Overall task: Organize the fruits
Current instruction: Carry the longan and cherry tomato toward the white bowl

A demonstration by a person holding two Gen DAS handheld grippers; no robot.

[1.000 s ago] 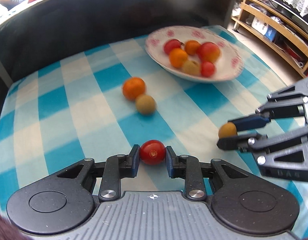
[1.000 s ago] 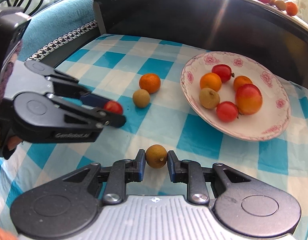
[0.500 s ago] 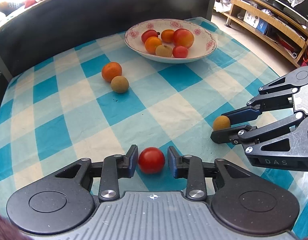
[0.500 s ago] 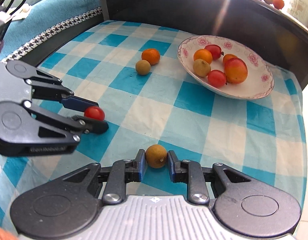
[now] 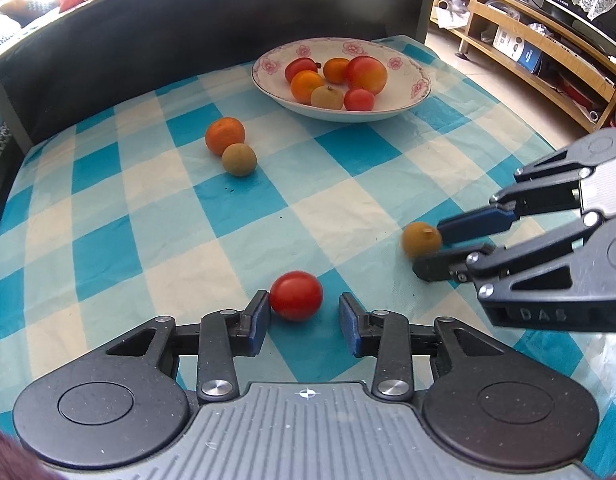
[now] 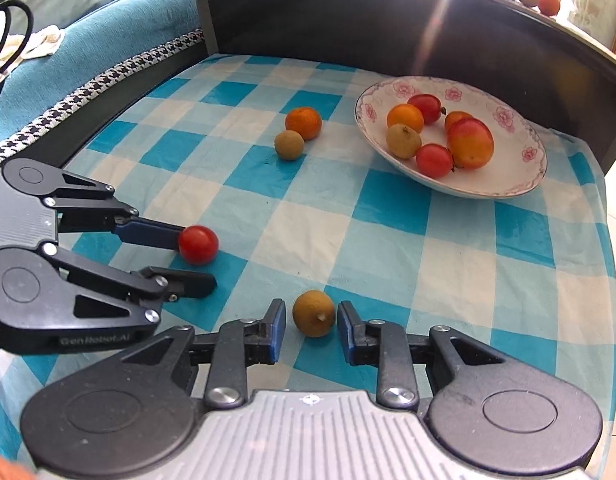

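Jaws opening on both: left gripper (image 5: 304,322) around tomato (image 5: 296,296), right gripper (image 6: 311,330) around longan (image 6: 313,313).

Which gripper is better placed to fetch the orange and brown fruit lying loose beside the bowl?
Left, probably. In both wrist views the orange and brown fruit lie on the left gripper side, while the right gripper sits nearer the bowl. Both are opening, releasing their fruit.

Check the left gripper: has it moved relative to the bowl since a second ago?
Yes. The left gripper backed away from the bowl, which now sits farther up in its view; its jaws are opening, the tomato loose between them.
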